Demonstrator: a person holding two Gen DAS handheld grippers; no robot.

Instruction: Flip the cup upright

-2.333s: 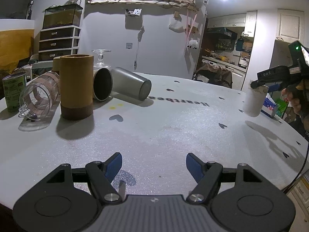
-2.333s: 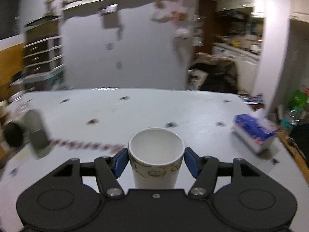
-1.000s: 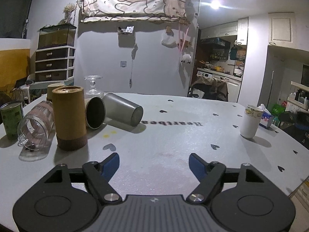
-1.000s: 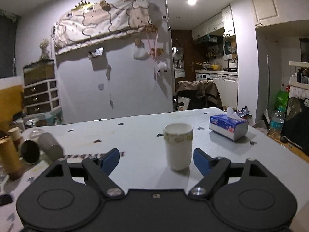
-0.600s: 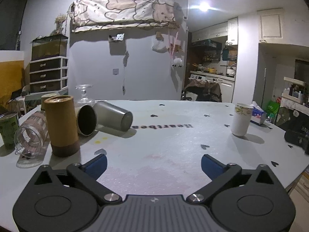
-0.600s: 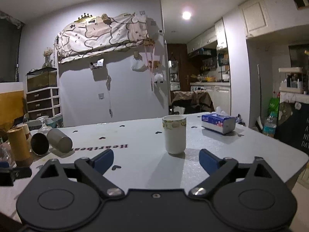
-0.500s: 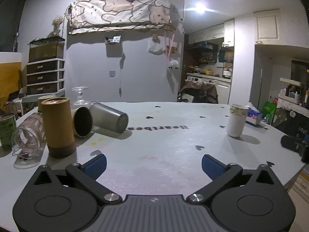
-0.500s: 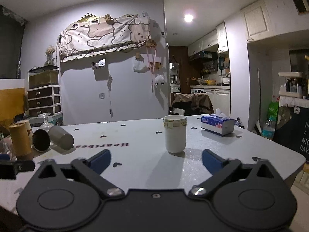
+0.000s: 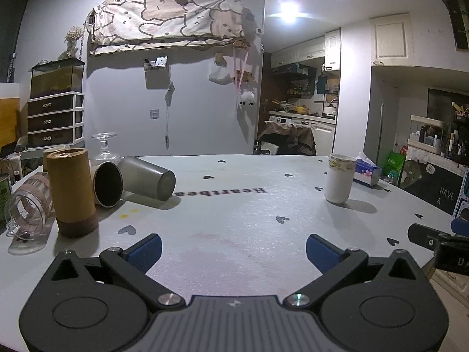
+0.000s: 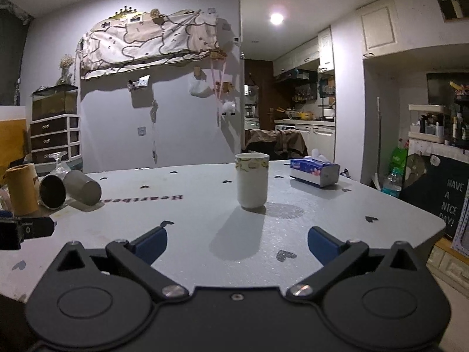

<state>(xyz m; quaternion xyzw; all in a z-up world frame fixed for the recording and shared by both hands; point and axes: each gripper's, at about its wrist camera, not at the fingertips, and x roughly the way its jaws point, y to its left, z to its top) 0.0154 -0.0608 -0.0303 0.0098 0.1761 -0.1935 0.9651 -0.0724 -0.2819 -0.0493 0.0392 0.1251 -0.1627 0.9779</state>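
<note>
Standing upright at 12 o'clock ahead of the wide-open, empty right claw [image 10: 236,242] on the surface [image 10: 337,205], paper cup [image 10: 252,180] looks light, thin-walled and crushable, best pinched gently at mid-wall; left claw [image 9: 233,248] likewise spread wide, holding nothing.

Cup [image 10: 252,180] upright on table [image 10: 337,205], tissue box [image 10: 315,171] behind-right.

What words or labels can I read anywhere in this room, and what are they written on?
"Heartbea", upside down, cut off by the metal cup: table.
"HAVE A NICE DAY!": black board.
"DA", cut off: right claw's body.
Tissue box and green can: print too small to read.
</note>
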